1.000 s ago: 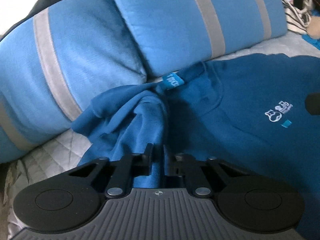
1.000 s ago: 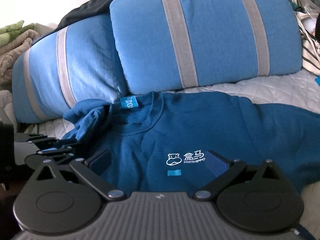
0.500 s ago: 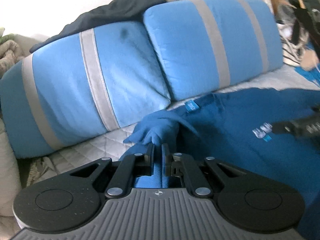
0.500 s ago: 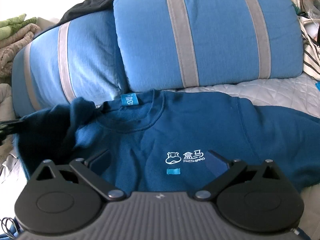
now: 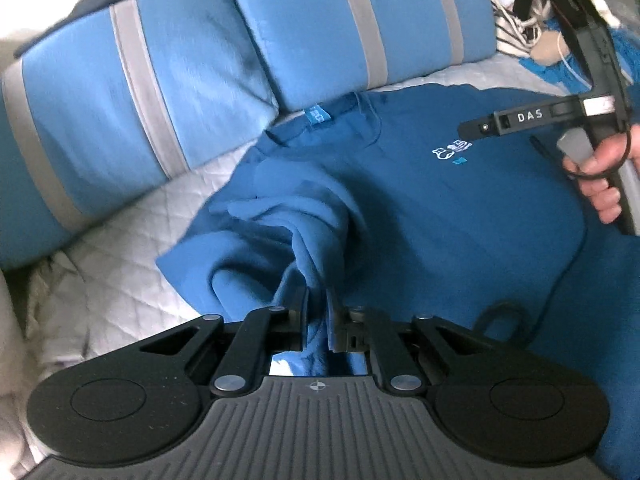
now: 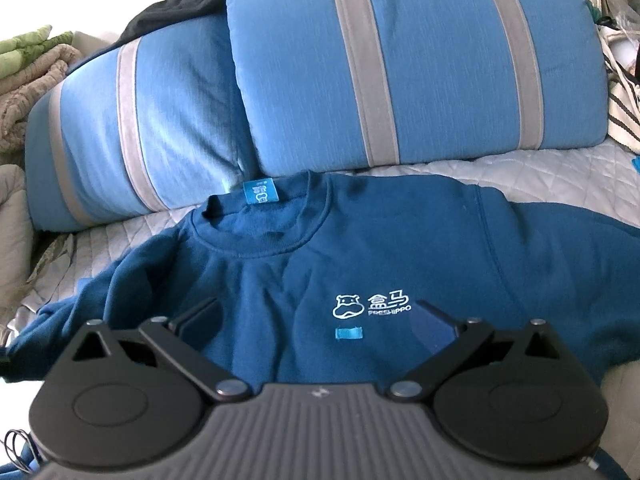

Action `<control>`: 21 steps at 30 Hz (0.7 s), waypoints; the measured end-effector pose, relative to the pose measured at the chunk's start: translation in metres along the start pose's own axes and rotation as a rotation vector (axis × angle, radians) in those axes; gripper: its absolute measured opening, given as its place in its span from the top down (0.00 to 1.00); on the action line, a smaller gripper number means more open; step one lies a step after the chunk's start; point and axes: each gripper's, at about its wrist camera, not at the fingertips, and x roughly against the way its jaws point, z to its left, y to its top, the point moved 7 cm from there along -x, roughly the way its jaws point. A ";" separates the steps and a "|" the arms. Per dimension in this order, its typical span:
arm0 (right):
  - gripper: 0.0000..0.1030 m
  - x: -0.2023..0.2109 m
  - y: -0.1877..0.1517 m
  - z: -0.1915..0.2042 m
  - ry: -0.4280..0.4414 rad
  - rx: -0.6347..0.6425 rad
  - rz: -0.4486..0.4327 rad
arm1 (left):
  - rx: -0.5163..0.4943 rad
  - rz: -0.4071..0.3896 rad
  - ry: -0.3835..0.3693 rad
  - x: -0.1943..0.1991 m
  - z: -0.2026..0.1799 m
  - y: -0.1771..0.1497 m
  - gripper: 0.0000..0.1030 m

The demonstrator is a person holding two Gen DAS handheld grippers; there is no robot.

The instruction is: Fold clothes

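A dark blue sweatshirt (image 6: 360,248) with a white hippo logo lies front up on the bed, its collar towards the pillows. My left gripper (image 5: 318,300) has the bunched left sleeve (image 5: 280,232) between its fingers and lifts it off the quilt. Its jaws are opening, with the cloth still pinched in the narrow gap. In the right wrist view that sleeve (image 6: 80,312) stretches out to the left. My right gripper (image 6: 316,312) hovers open over the chest by the logo and holds nothing. A hand (image 5: 600,184) carries it in the left wrist view.
Two blue pillows with grey stripes (image 6: 400,60) (image 6: 132,120) lean right behind the collar, with a dark garment (image 6: 180,4) on top of them. A grey quilted bedspread (image 5: 112,248) lies under everything. Folded blankets (image 6: 28,60) sit at the far left, striped fabric (image 6: 624,100) at the right.
My left gripper pulled the sleeve away from the pillows, out to the sweatshirt's left side and upward, so the shoulder now lies spread out. My right gripper stayed where it was, still open.
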 end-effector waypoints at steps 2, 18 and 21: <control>0.00 0.000 0.000 0.000 0.001 0.002 0.004 | 0.069 -0.024 -0.037 0.005 0.005 0.004 0.75; 0.00 -0.003 -0.003 0.005 0.014 0.016 0.021 | 0.726 -0.117 -0.286 -0.058 0.085 0.053 0.56; 0.00 -0.004 -0.004 0.006 0.017 0.017 0.026 | 0.809 -0.084 -0.299 -0.081 0.100 0.056 0.56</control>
